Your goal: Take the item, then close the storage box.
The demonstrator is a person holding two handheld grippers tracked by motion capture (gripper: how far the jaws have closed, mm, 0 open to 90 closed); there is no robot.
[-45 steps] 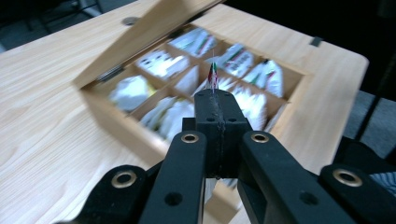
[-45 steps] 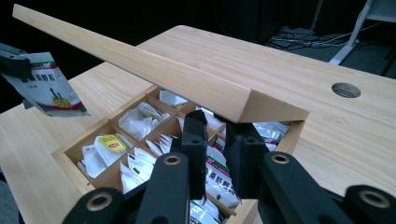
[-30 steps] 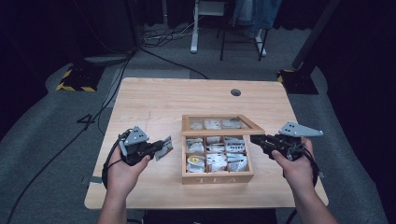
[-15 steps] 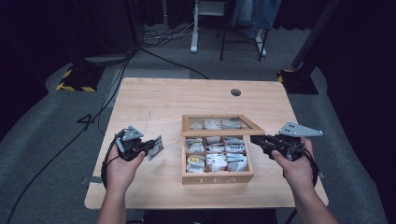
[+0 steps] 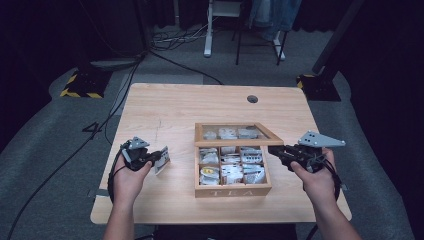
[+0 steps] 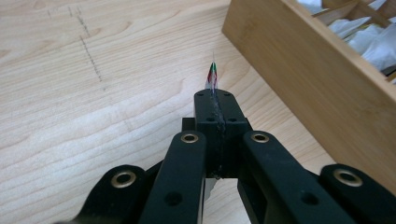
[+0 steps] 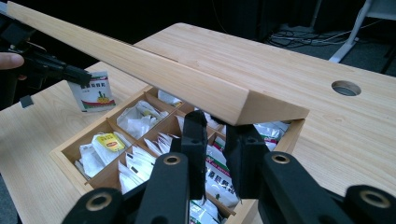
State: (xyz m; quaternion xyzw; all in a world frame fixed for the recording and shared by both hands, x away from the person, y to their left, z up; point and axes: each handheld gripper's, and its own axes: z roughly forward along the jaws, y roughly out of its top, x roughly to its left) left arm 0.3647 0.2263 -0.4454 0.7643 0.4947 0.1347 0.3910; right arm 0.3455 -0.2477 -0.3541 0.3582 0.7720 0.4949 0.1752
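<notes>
The left gripper (image 5: pixel 152 158) sits low over the wooden worktop (image 5: pixel 165 107), just left of the wooden tea box (image 5: pixel 232 190), and its jaws are clamped on 1 tea bag packet (image 5: pixel 162 160). In the left gripper view the packet (image 6: pixel 213 77) is edge-on, a thin sliver with a green and red tip standing out past the pressed-together jaws, with the box wall (image 6: pixel 303 60) rising close on the right. In the right gripper view the same packet (image 7: pixel 93 92) shows a white face with green print and a yellow picture, hanging beyond the far corner of the box and apart from it. The right gripper (image 5: pixel 275 150) is at the right side of the box, and its jaws are clamped on the front edge of the box's hinged lid (image 7: pixel 154 70), holding it raised at a slant above the compartments. Under the lid, the compartments (image 7: pixel 140 140) hold more tea bags, mostly white packets, 1 with a yellow label (image 7: pixel 109 141) in the compartment nearest the box's left front corner.
</notes>
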